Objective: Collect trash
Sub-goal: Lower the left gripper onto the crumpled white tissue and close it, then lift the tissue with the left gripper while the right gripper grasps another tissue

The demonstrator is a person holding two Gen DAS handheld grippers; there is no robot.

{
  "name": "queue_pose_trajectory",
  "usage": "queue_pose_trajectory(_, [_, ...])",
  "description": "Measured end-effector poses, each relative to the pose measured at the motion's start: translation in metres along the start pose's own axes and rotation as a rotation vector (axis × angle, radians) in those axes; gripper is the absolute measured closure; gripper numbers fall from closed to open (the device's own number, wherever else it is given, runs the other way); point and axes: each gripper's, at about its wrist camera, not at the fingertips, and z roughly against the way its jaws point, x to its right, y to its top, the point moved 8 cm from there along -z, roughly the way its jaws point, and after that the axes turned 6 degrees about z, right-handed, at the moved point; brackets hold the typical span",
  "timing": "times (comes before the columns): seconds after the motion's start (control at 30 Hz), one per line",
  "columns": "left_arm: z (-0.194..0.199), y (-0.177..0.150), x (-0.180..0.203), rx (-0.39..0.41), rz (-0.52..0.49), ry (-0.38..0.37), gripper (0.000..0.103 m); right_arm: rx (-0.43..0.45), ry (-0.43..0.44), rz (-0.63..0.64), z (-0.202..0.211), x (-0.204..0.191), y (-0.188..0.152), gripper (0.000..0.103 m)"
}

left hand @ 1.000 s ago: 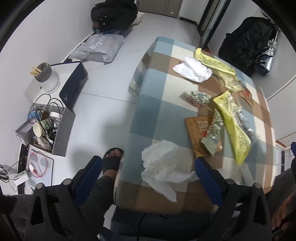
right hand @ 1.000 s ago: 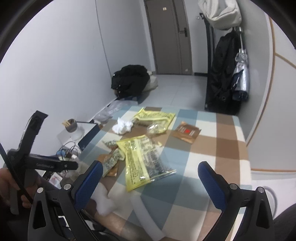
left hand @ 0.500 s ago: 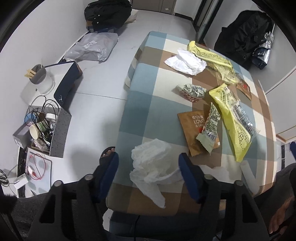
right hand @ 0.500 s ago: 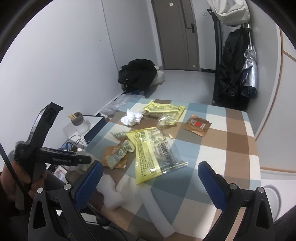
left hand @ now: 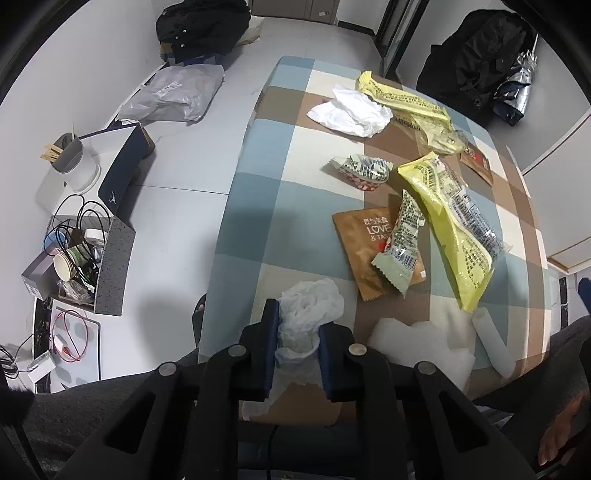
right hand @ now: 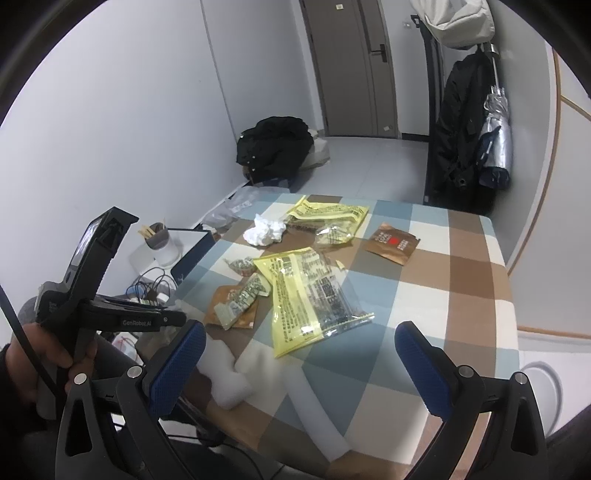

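A crumpled white plastic bag (left hand: 310, 302) lies at the near edge of the checked table (left hand: 258, 221). My left gripper (left hand: 299, 318) points down at it, its jaws closing, and both blue pads press the bag's lower part. Further along the table lie a brown pouch (left hand: 364, 243), a green snack wrapper (left hand: 402, 240), a long yellow wrapper (left hand: 450, 221), a white tissue (left hand: 351, 110) and white foam pieces (left hand: 417, 339). My right gripper (right hand: 299, 332) hangs open above the near part of the table, with nothing between its fingers. A hand (right hand: 48, 354) holds the left gripper's handle.
On the floor left of the table are an open box of cups and cables (left hand: 74, 258), a cup of sticks (left hand: 70, 158), a grey parcel bag (left hand: 173, 92) and a black bag (left hand: 199, 26). Coats and an umbrella (right hand: 491, 140) hang beyond the table's far end.
The left gripper's jaws went from wide open to closed in on the white plastic bag, bunching it up between the pads. The right gripper stayed open and nearly still.
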Motion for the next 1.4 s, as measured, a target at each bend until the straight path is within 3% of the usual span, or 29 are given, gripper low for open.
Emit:
queue_pose_trajectory(0.37, [0.047, 0.026, 0.004, 0.181, 0.096, -0.183, 0.089, -0.066, 0.007, -0.047, 0.001, 0.013, 0.004, 0.0])
queue_pose_trajectory(0.6, [0.071, 0.04, 0.0, 0.275, 0.154, -0.262, 0.089, -0.055, 0.063, -0.04, -0.022, 0.011, 0.065, 0.0])
queue_pose_trajectory(0.77, [0.086, 0.05, 0.0, 0.328, 0.142, -0.298, 0.089, -0.09, 0.094, -0.011, -0.069, -0.001, 0.099, 0.004])
queue_pose_trajectory(1.0, [0.092, 0.056, -0.014, 0.337, 0.205, -0.387, 0.089, -0.205, 0.108, 0.106, -0.147, -0.027, 0.106, 0.012])
queue_pose_trajectory(1.1, [0.089, 0.059, -0.019, 0.326, 0.231, -0.401, 0.089, -0.262, 0.119, 0.122, -0.178, -0.037, 0.101, 0.02])
queue_pose_trajectory(1.27, [0.086, 0.061, -0.023, 0.305, 0.269, -0.435, 0.089, -0.302, 0.105, 0.139, -0.214, -0.046, 0.093, 0.022])
queue_pose_trajectory(1.4, [0.086, 0.061, -0.019, 0.298, 0.259, -0.451, 0.089, -0.319, 0.082, 0.133, -0.234, -0.044, 0.089, 0.034])
